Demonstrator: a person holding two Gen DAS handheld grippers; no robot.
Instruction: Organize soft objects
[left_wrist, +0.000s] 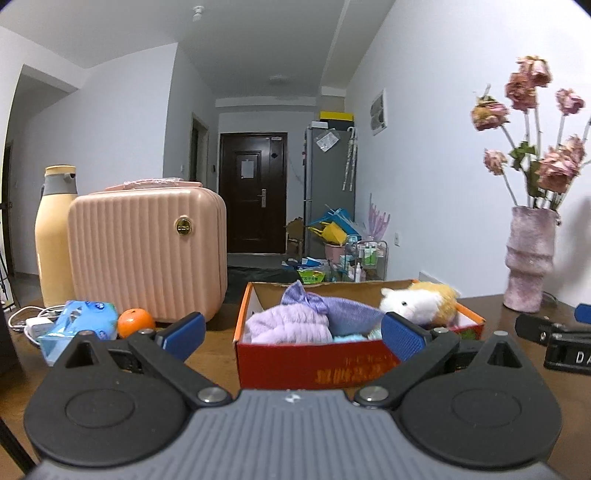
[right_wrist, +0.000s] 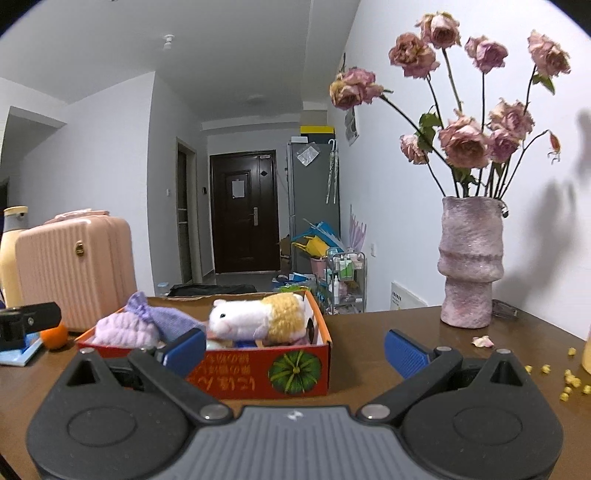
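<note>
Since the plush hamster (right_wrist: 258, 315), the lilac knitted pieces (left_wrist: 291, 321) and the other soft things already lie gathered inside the red cardboard box (right_wrist: 258, 376) on the desk (right_wrist: 406, 325), the left gripper (left_wrist: 291, 332) and right gripper (right_wrist: 295, 350) both hang spread and empty before it, seemingly with the sorting largely done.

Your left gripper (left_wrist: 293, 336) and right gripper (right_wrist: 295, 349) match: black linkage arms on round black hubs, silver pivot screws, ribbed grey housing with a small white logo, textured blue fingers (right_wrist: 404, 352).
</note>
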